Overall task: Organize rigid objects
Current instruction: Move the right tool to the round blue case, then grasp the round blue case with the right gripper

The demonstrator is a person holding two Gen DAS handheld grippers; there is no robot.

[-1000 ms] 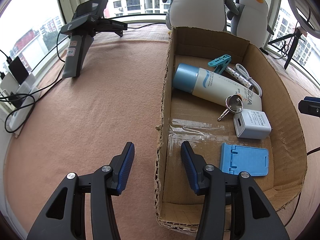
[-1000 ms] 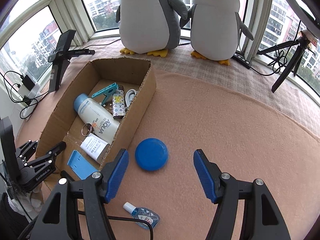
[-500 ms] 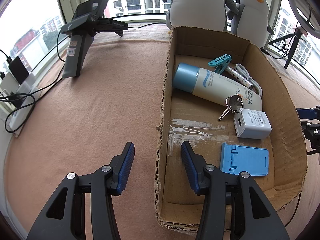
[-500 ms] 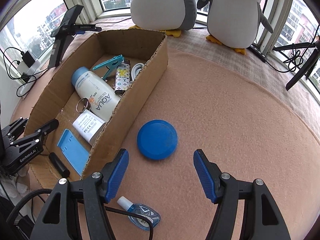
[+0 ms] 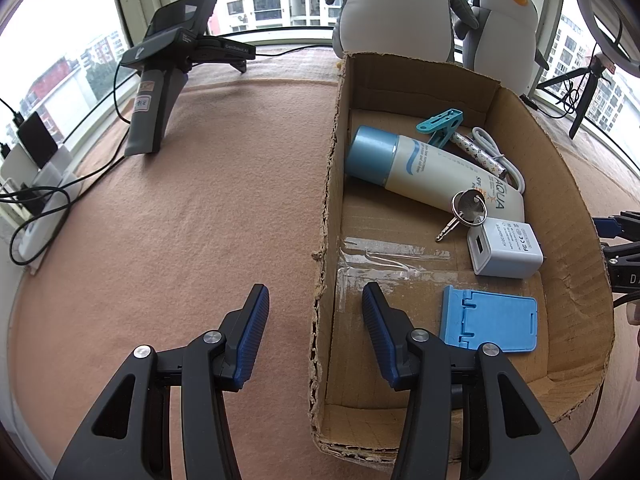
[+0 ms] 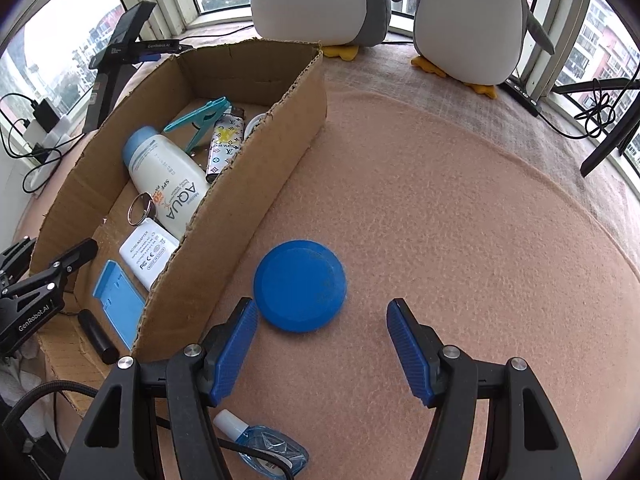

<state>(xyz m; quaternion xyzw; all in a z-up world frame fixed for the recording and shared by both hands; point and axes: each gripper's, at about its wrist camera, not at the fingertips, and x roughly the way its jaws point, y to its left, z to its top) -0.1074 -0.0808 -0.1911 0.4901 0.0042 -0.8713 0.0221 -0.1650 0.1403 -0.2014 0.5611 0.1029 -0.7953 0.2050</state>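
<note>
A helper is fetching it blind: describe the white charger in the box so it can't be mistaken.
Find the open cardboard box on the pink cloth. Inside, past the flat blue phone stand at the near end, lies a small white charger, beside the long lotion bottle. It is the only blocky white cube there, with a slot in one end and a key ring leaning against it.

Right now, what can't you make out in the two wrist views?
- Small bottle, right wrist view: cut off by the bottom edge; label unreadable.
- White cable, right wrist view: mostly behind the cardboard box wall.
- Black cylinder, right wrist view: too plain to identify; not visible in the left wrist view.
- Charger, left wrist view: print too small.
</note>
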